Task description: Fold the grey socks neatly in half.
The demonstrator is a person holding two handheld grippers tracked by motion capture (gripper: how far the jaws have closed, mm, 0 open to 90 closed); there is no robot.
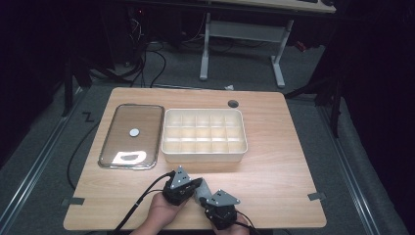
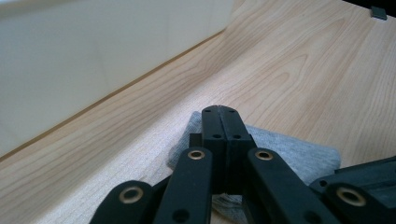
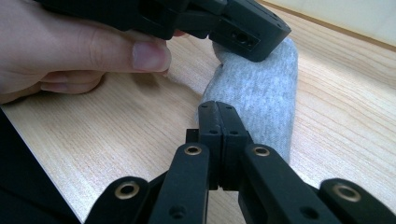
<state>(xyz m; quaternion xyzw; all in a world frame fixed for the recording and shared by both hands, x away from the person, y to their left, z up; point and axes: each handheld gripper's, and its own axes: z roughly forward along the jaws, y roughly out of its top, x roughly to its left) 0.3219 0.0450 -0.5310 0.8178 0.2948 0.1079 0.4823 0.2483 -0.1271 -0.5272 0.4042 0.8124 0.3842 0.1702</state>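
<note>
Currently both grippers sit at the near edge of the bench [image 1: 274, 147], close together, with a grey cloth [image 1: 201, 190] between them. In the high view, the left gripper [image 1: 195, 183] lies just left of the cloth and the right gripper [image 1: 205, 203] just below and right of it; the cloth shows as a small pale patch between their tips.

Left gripper view: fingers [image 2: 212, 126] clenched, the two black jaws pressed flat together with no gap. The cloth [image 2: 299, 156] lies flat on the wood under and behind the tips; whether any fabric is pinched between them cannot be told.

Right gripper view: fingers [image 3: 210, 121] likewise clenched, jaws meeting along their full length. The cloth [image 3: 266, 98] is a folded grey strip running away from the tips toward the other gripper, whose black body rests over the cloth's far end. A hand [image 3: 70, 56] holds that gripper, with fingertips down near the wood.

Farther back on the bench: a white divided box [image 1: 204, 134], open, its compartments in rows. Just left of it lies a clear lid [image 1: 131, 136] with a metal rim and a small white disc at centre.
</note>
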